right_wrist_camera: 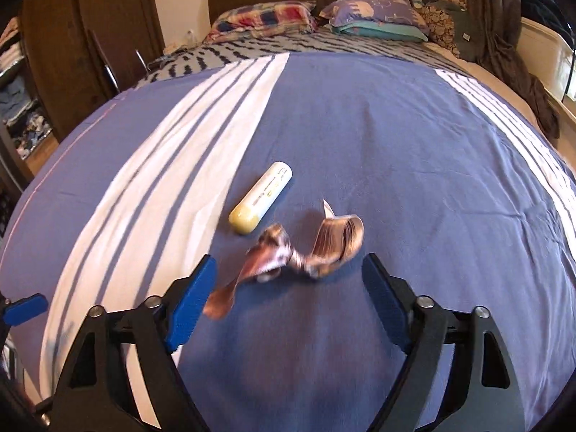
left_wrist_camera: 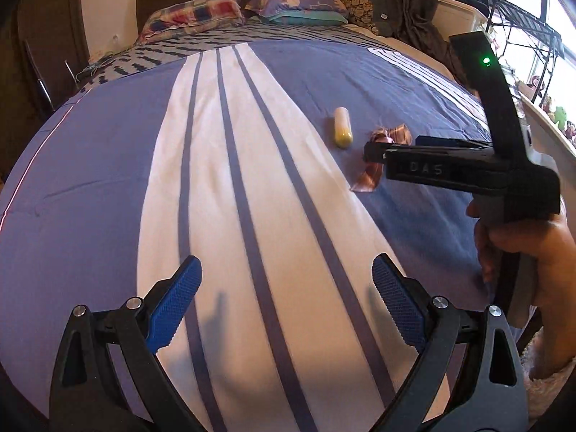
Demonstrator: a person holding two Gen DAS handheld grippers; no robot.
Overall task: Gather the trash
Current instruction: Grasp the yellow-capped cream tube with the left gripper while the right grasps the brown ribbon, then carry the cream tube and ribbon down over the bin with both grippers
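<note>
Your left gripper (left_wrist_camera: pixel 286 309) hangs over the white stripe of the bedspread (left_wrist_camera: pixel 108 165) near the foot edge of the bed, its blue fingers (left_wrist_camera: pixel 176 306) spread wide with nothing between them. Their shadows fall on the white band just ahead.

Moving right along the bed, the cream tube (right_wrist_camera: pixel 261 198) lies on its side in the middle of the bedspread, right at the line where the white stripe meets the blue field. Its rounded yellowish end points toward the foot edge, and its flat end points toward the pillows (right_wrist_camera: pixel 259 18) at the head.

Just to the right of the tube, close but not touching, the crumpled brown wrapper (right_wrist_camera: pixel 288 252) lies on the blue cloth. It is twisted in the middle, one loop stands up on its right side, and a long strip trails toward the foot edge.

Your right gripper (right_wrist_camera: pixel 288 284) is set low over that wrapper, jaws wide apart, with the twisted middle just ahead of the two blue pads (right_wrist_camera: pixel 189 306). The trailing strip runs close by the left pad; whether they touch, you cannot tell. In the left wrist view your right hand (left_wrist_camera: pixel 522 252) grips the handle at the right edge of the bed.
</note>
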